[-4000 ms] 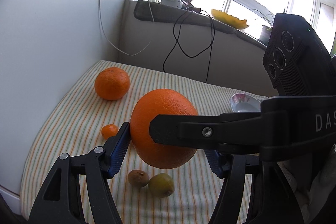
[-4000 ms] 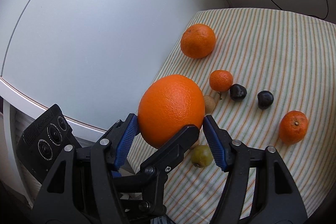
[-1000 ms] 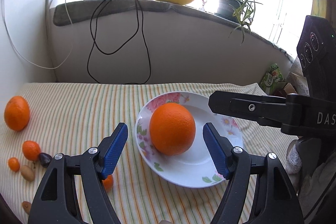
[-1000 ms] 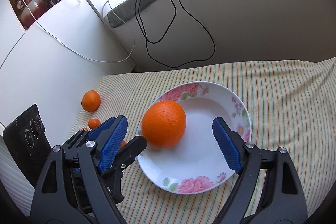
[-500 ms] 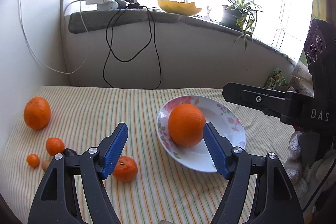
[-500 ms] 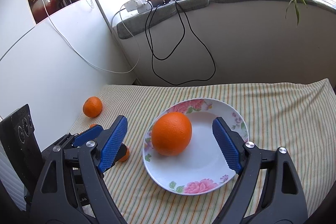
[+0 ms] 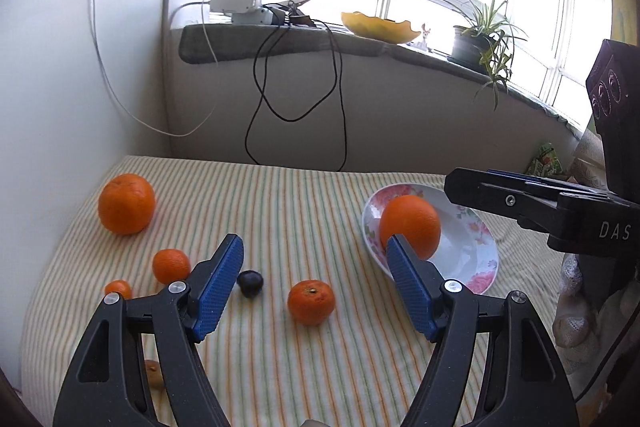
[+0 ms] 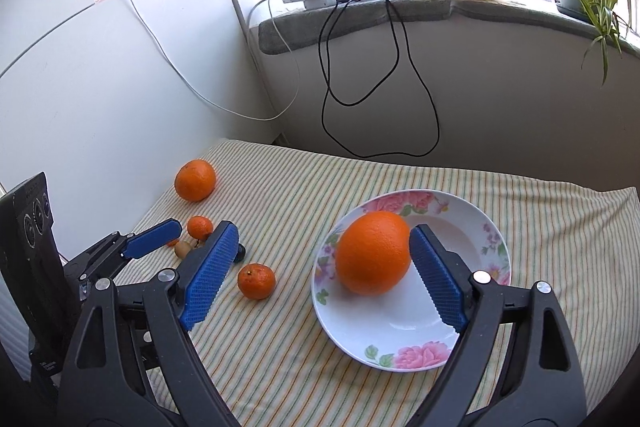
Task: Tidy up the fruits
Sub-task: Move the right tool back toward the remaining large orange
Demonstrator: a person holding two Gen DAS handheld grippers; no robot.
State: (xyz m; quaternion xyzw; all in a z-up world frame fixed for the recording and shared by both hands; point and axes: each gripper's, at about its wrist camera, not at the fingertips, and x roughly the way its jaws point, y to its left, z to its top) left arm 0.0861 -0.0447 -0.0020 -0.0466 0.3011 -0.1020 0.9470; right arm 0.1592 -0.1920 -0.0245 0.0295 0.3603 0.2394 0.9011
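A big orange [image 8: 372,253] lies in the flowered white plate [image 8: 400,331] on the striped cloth. My right gripper [image 8: 324,233] hovers just short of the plate. Its jaws are opening and nothing is between its blue pads; the right pad only overlaps the orange in the picture. My left gripper [image 7: 315,247] is open and empty above the cloth, left of the plate [image 7: 476,259]. Beyond it lie a tangerine [image 7: 311,301], a dark plum [image 7: 250,283], a smaller tangerine [image 7: 171,265] and a second orange [image 7: 126,203].
A tiny orange fruit [image 7: 118,289] and a brownish one [image 7: 154,373] sit by the cloth's left edge. A white wall bounds the left side. A grey sill with hanging black cables [image 7: 296,99] runs along the back. A potted plant [image 7: 488,43] stands on the sill.
Both grippers have drawn back from the plate and swung left, so more loose fruit shows. The big orange stays on the plate. The right jaws stand a little wider.
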